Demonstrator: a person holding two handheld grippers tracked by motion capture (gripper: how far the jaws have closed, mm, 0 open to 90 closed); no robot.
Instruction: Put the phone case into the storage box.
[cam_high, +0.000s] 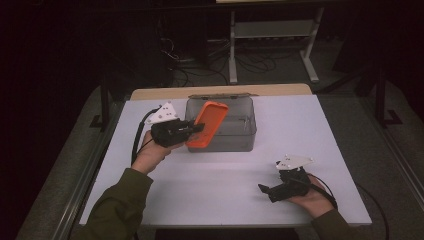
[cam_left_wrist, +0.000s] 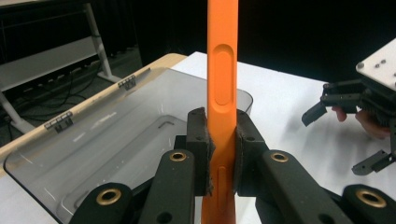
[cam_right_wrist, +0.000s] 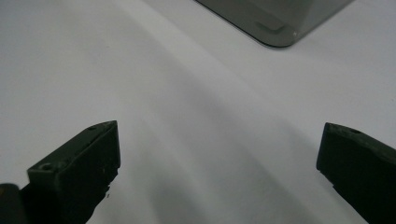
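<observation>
orange phone case (cam_high: 207, 125) sits clamped in the left tool (cam_high: 192, 128), whose two black pads press on its thin edge from either side, as the left gripper view shows close up (cam_left_wrist: 221, 107). from the high view the case is tilted, its top leaning away from the person, and it hangs over the near left corner of the smoky plastic box (cam_high: 240, 131), which stands open at the far middle of the white bench (cam_high: 210, 185). in the left gripper view the box (cam_left_wrist: 102, 140) lies below and behind the case, and its hinged lid is folded back flat beyond it.

right tool (cam_high: 272, 191) rests low over the bench at the near right, well apart from the box, with its jaws spread wide and nothing between them; in the right gripper view (cam_right_wrist: 219, 154) bare white bench shows between the two black jaws, and a corner of the box (cam_right_wrist: 280, 23) sits at the top.
</observation>
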